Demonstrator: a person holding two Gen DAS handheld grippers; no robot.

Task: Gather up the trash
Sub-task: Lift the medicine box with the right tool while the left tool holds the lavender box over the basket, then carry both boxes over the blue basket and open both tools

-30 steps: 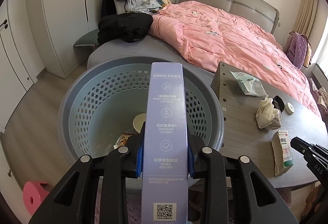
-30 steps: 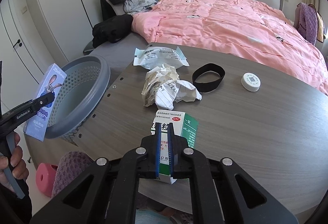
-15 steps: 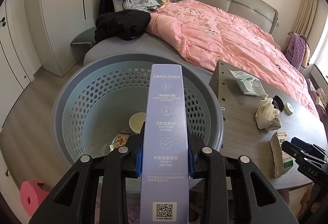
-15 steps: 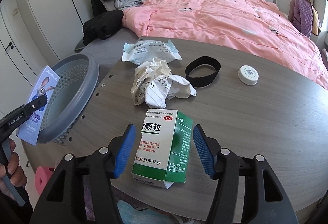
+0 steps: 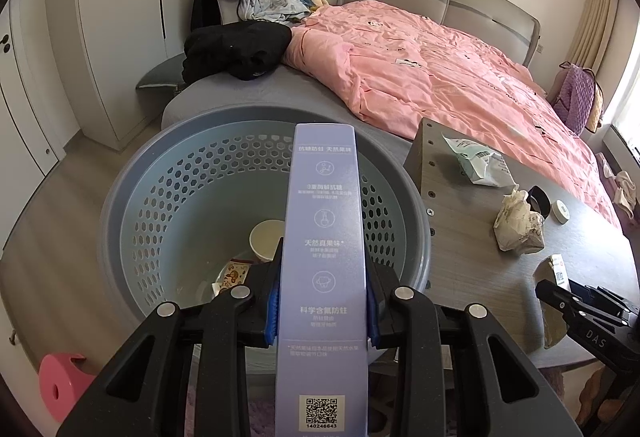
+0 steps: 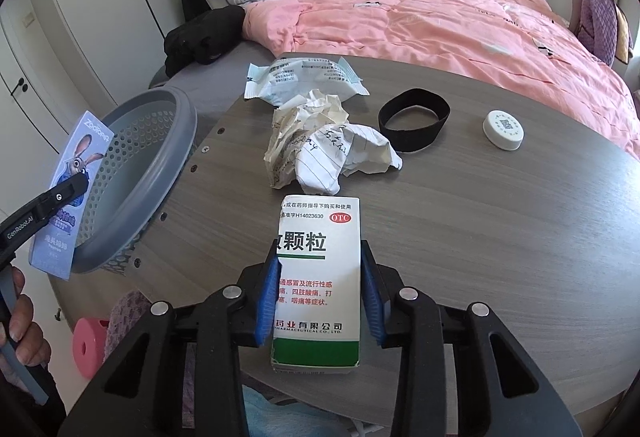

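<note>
My left gripper (image 5: 322, 301) is shut on a tall purple toothpaste box (image 5: 322, 217), held upright over the grey perforated basket (image 5: 132, 189). A paper cup (image 5: 266, 239) and a snack wrapper lie in the basket. In the right wrist view the same box (image 6: 80, 153) hangs at the basket's rim (image 6: 172, 141). My right gripper (image 6: 320, 289) is closing on a green and white medicine box (image 6: 316, 237) lying near the table's front edge, and its blue pads touch both long sides. Crumpled paper (image 6: 320, 149) and a pale plastic packet (image 6: 304, 77) lie beyond it.
A black band (image 6: 414, 123) and a white cap (image 6: 503, 129) rest on the grey round table (image 6: 500, 237). The bed with a pink quilt (image 6: 440, 9) lies behind. A pink stool (image 6: 90, 347) stands on the floor below the basket.
The right jaws went from shut above the medicine box to wide apart around it, then closed onto its sides. The left gripper with its box kept over the basket.
</note>
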